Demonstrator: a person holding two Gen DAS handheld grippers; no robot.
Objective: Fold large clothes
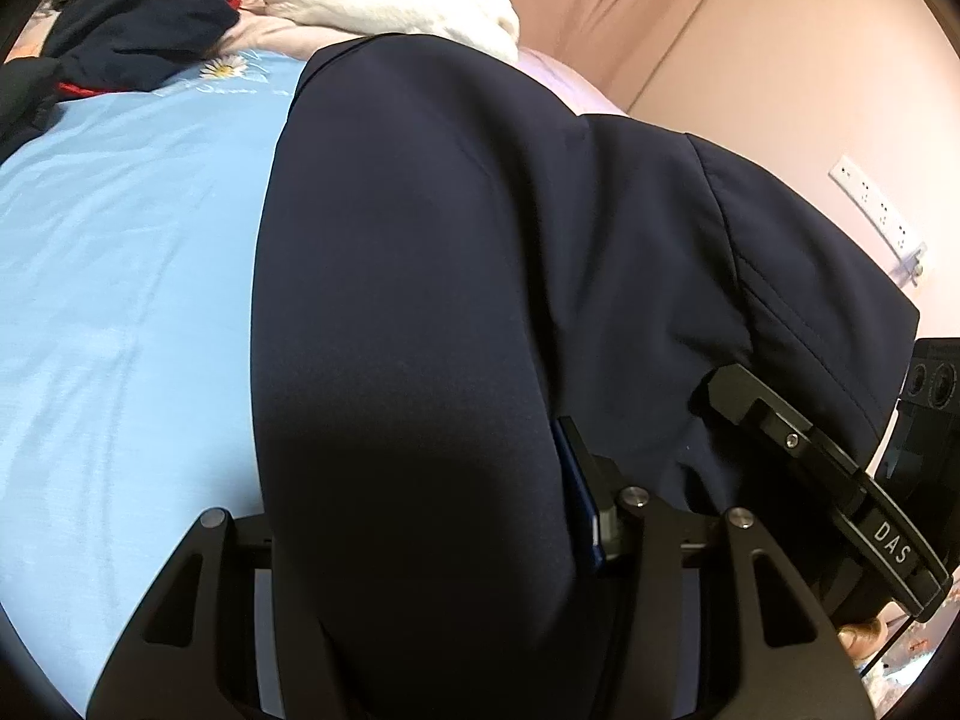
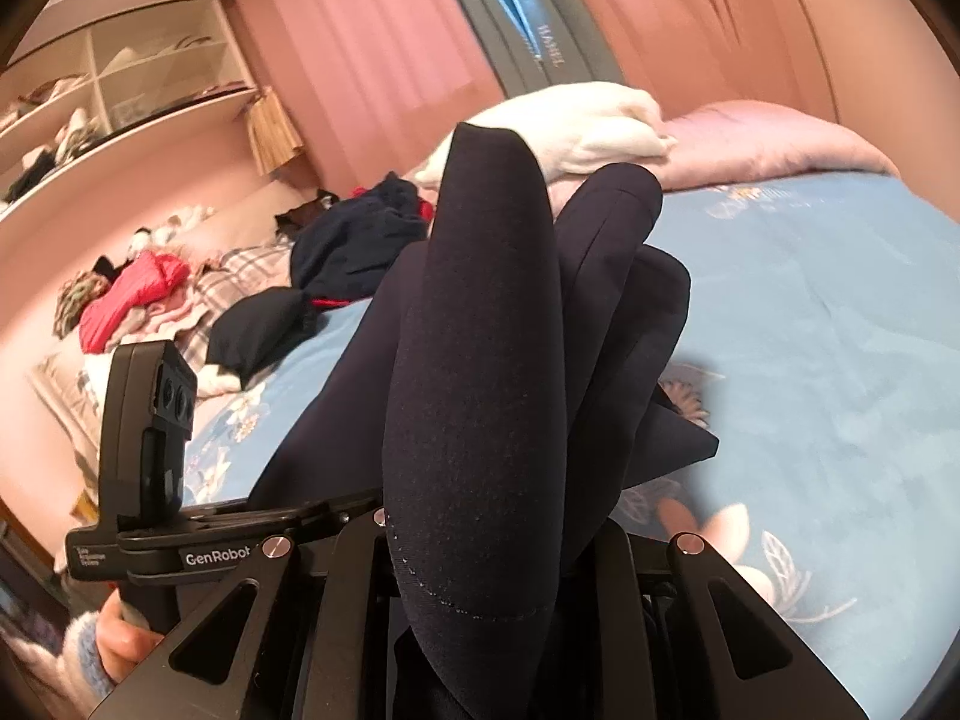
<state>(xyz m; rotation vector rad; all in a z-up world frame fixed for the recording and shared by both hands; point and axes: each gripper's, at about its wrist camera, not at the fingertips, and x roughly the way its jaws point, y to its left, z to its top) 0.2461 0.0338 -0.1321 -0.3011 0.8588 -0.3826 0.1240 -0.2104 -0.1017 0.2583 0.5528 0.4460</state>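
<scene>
So navy garment (image 2: 480, 360) bunched lengthwise, long axis running away from cam toward curtains; right gripper (image 2: 480, 552) & left gripper (image 1: 420, 540) both clamped on it.

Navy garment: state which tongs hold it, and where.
Both tongs grip the navy garment: left tongs and right tongs each hold bunched folds of it; which part cannot be told.

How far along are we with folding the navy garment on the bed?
Done: nothing looks folded. In hand: the navy garment is pinched in both the right gripper and left gripper, bunched above the blue bedsheet. Left: flatten, fold, then the dark pile.
</scene>
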